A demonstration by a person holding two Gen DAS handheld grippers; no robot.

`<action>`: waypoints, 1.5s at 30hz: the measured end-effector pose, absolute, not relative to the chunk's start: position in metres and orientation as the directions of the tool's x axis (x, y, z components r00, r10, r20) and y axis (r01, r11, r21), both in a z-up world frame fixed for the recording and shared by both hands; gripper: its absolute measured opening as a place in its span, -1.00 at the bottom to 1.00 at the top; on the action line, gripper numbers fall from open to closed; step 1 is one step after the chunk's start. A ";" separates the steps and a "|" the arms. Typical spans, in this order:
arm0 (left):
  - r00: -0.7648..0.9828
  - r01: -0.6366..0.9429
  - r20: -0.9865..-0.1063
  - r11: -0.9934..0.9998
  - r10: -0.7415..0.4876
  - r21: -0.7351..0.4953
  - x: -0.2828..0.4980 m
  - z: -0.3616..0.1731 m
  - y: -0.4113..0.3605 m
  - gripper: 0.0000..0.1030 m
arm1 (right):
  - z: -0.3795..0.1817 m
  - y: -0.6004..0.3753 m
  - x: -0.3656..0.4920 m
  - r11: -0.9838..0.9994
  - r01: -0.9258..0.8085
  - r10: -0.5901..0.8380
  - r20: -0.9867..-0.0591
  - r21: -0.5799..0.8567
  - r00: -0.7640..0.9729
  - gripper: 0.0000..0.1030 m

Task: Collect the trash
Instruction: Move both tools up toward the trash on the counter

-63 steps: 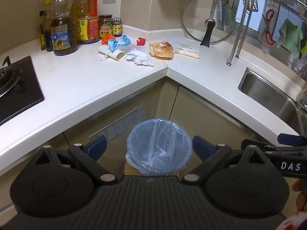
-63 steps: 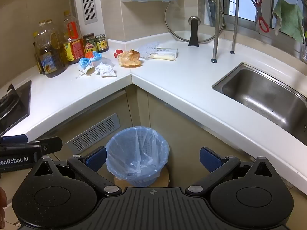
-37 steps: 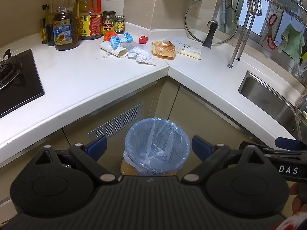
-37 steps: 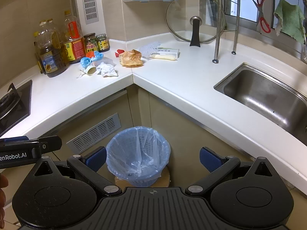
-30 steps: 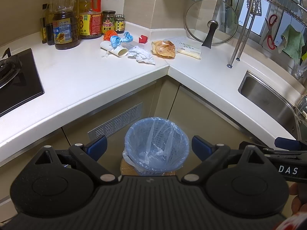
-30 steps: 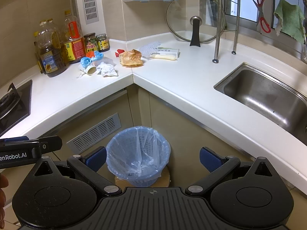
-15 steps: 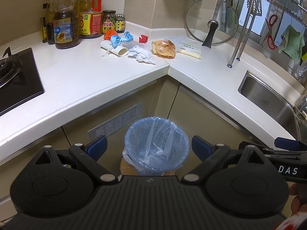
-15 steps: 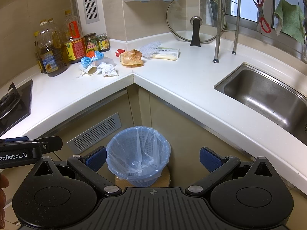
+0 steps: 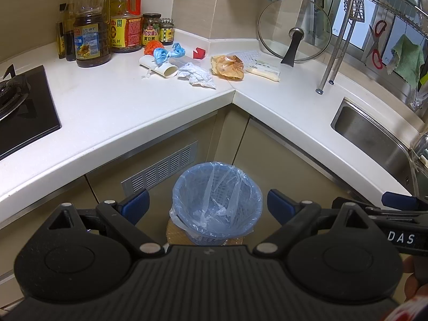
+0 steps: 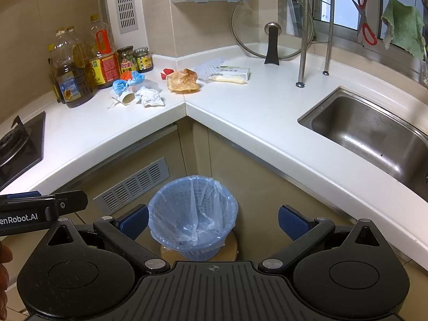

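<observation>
bins (image 9: 216, 200): 1 | jars (image 9: 151, 29): 2 | lids (image 9: 294, 29): 1 | scissors (image 9: 376, 44): 1

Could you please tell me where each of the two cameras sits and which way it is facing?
Left wrist: on the left gripper, over the lined bin, facing the counter corner; its open jaws and the right gripper's tip show.
Right wrist: on the right gripper, nearer the sink; open jaws show.
Shared: bin, crumpled paper, orange bag.
</observation>
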State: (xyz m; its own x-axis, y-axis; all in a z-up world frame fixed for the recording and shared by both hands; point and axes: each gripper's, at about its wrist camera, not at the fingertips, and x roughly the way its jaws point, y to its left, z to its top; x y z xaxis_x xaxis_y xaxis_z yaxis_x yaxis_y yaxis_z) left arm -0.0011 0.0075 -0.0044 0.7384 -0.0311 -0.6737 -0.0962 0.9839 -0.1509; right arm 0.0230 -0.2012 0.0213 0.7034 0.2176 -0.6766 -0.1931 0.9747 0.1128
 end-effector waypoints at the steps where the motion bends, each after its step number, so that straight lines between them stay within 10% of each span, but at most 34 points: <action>1: 0.738 -0.097 -0.674 0.984 -0.031 -0.152 -0.001 -0.004 0.007 0.82 | 0.021 -0.201 0.023 0.975 -0.193 0.218 -0.677 0.113 0.703 0.99; 45: 0.730 -0.273 -0.680 0.940 0.065 -0.203 0.039 0.007 -0.006 0.82 | 0.021 -0.246 0.085 0.920 -0.312 0.389 -0.632 0.236 0.670 0.99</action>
